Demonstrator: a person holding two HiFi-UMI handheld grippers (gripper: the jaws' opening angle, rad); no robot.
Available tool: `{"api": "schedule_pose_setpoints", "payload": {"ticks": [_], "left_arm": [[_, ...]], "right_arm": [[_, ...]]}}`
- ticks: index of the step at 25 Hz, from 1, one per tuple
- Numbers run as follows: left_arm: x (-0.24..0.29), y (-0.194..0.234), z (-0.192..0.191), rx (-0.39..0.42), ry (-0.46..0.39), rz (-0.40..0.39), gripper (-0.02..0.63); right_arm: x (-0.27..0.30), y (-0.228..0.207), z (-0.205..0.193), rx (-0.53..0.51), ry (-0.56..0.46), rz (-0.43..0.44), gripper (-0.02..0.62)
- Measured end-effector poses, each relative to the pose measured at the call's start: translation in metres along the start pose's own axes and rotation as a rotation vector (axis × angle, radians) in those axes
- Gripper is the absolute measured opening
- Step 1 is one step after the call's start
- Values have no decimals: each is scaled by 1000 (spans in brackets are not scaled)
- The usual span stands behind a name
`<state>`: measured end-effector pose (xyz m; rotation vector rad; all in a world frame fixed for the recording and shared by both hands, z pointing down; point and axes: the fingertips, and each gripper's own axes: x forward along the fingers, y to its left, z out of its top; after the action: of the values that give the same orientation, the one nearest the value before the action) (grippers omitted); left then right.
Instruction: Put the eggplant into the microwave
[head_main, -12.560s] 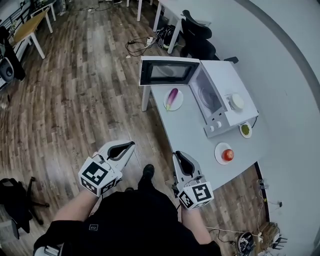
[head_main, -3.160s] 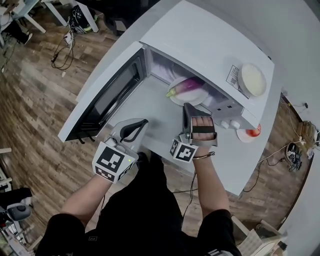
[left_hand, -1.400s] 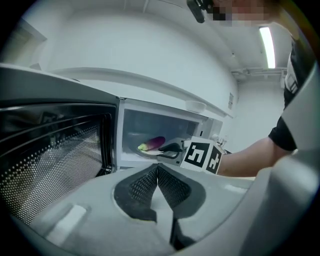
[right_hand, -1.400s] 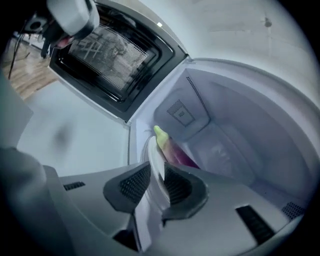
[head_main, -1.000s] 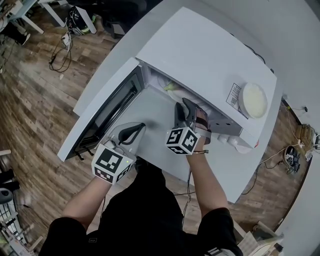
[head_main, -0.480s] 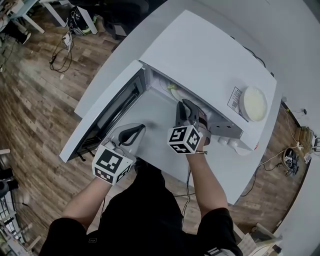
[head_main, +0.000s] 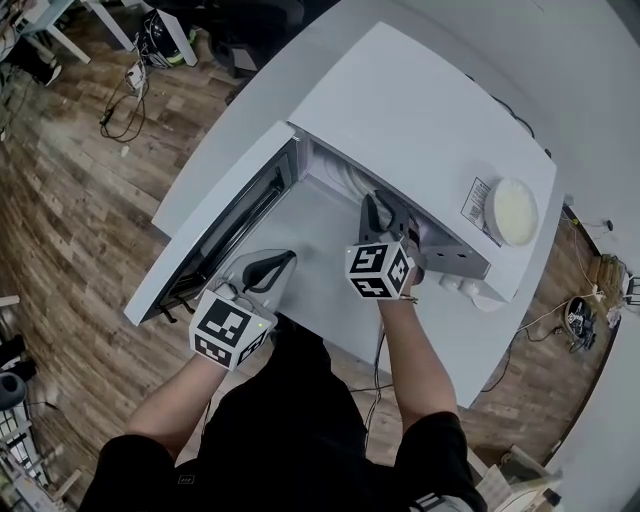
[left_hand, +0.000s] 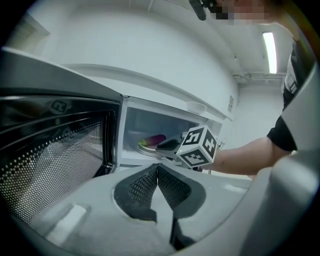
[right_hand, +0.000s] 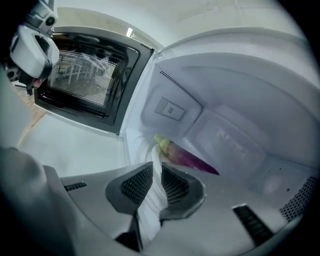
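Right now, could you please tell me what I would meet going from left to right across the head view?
left gripper → right gripper → control knobs → white bowl

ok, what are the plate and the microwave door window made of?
plate: white, smooth with a ridged rim, slight sheen; glazed ceramic or melamine, can't tell which.
door window: glossy glass or clear plastic over dark perforated metal mesh, with reflections showing.
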<state>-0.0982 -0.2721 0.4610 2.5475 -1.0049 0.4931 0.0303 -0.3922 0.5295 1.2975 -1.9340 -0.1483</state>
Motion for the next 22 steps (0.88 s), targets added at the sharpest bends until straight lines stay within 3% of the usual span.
{"api": "schedule_pose_setpoints", "payload": {"ticks": [12,22], "left_arm": [[-62,-43,9,-5,-28,-43,9],[-124,-75,20,-35,-92,-57,9]], "right_arm": [[-109,48,29,168,-100,106,60],[-214,51,53,339,-172,186,58]]}}
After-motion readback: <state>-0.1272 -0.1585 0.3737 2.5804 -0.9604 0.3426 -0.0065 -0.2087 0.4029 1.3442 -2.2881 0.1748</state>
